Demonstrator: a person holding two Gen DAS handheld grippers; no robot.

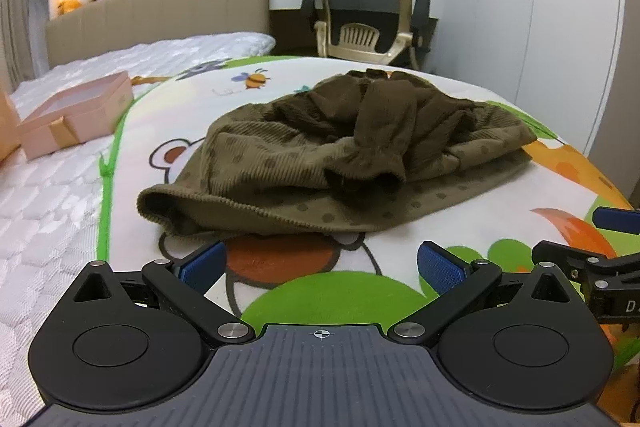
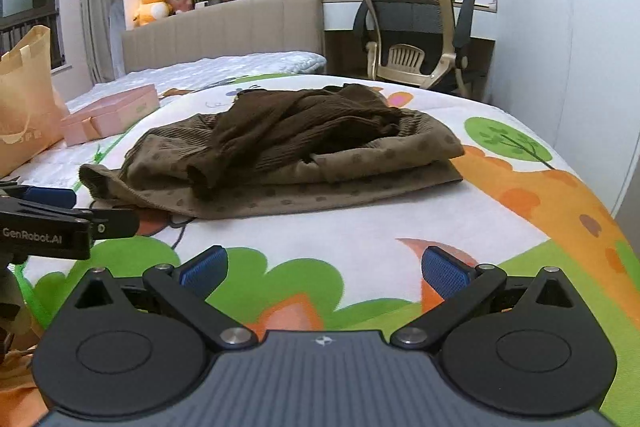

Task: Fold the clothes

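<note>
The folding has barely begun, by the look of it. The garment (image 1: 332,155) lies in a loose brown heap on the cartoon blanket (image 1: 460,227) that covers the bed, with one cuffed sleeve (image 1: 376,147) thrown across the top and the spotted hem bunched and curling at the near left corner. The bottom layers on the right side do lie fairly flat and stacked (seen best from the right wrist), so it may already be doubled over once, but the rumpled top hides too much to be sure. What seems left: spread it out, smooth the sleeves in, and make clean folds.

The left gripper (image 1: 320,267) has its jaws spread wide with nothing between the blue pads (image 1: 202,267); it hangs over the blanket just short of the hem and touches nothing. The right gripper (image 2: 324,273) is equally wide and empty, over bare blanket near the garment's front edge. Each gripper shows at the edge of the other's view, side by side.

A pink box (image 1: 76,115) sits off to the left on the bed, well apart from the garment.
</note>
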